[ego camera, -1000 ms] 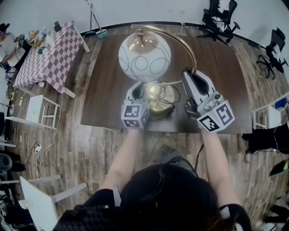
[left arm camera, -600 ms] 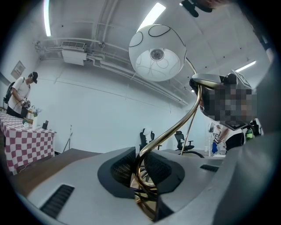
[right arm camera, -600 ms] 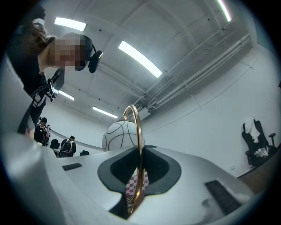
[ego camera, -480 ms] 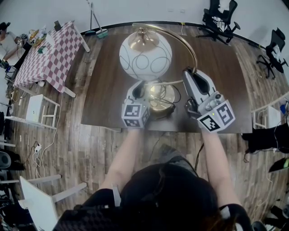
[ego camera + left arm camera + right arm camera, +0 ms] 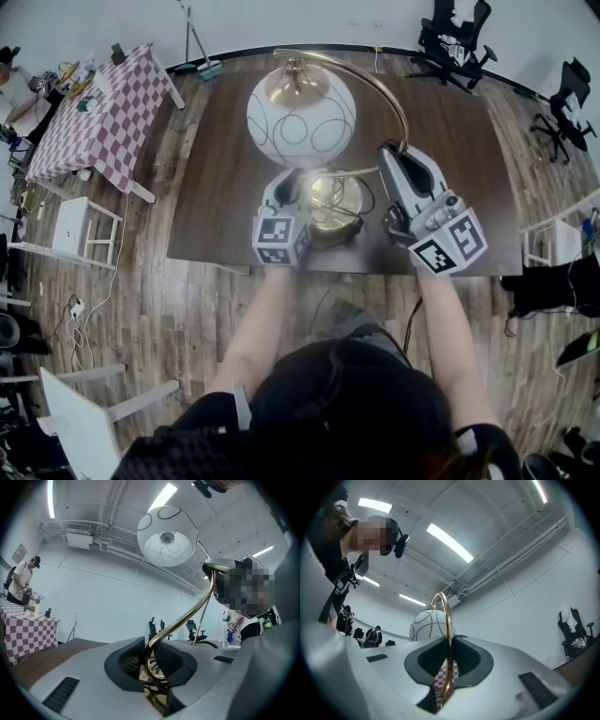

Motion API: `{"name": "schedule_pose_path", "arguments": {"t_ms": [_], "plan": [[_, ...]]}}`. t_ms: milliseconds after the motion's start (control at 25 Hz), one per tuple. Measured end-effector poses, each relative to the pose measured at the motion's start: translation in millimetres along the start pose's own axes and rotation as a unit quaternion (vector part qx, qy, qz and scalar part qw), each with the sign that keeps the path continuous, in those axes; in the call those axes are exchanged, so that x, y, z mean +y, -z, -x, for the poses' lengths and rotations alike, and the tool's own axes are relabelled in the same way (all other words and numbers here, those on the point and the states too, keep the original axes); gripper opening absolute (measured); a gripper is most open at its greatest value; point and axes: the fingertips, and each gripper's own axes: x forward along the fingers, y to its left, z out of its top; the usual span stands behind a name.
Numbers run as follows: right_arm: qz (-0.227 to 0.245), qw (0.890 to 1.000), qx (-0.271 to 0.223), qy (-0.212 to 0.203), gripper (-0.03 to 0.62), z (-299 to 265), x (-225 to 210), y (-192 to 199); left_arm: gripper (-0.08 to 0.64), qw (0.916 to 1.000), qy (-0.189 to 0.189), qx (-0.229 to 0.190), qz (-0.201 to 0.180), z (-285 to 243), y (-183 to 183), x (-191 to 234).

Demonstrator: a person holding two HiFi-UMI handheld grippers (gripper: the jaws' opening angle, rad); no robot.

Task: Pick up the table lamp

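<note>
Open-plan lab or office workroom, not a home. Bare white walls, brown wood-plank floor (image 5: 187,309) strewn with loose cables (image 5: 80,307). Black swivel office chairs (image 5: 455,42) against the far wall, a table under a red-and-white checked cloth (image 5: 98,117), a broom (image 5: 199,47) leaning nearby. Overhead: long strip lights (image 5: 449,542), exposed ceiling pipes (image 5: 126,552), a wall-mounted air-conditioning unit (image 5: 78,534).

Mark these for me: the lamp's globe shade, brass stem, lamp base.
globe shade (image 5: 300,117): head view, middle of the white sphere.
brass stem (image 5: 449,637): right gripper view, upright run below the arc.
lamp base (image 5: 337,199): head view, top of the round brass disc.
</note>
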Motion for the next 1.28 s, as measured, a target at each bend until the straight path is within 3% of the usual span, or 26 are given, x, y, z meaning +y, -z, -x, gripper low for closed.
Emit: {"name": "schedule_pose_path", "arguments": {"t_ms": [1280], "plan": [[-0.004, 1.0, 0.001, -0.003, 0.035, -0.2, 1.5, -1.0, 0.072, 1.0, -0.003, 0.003, -0.005, 2.3, -0.5, -0.7]]}}
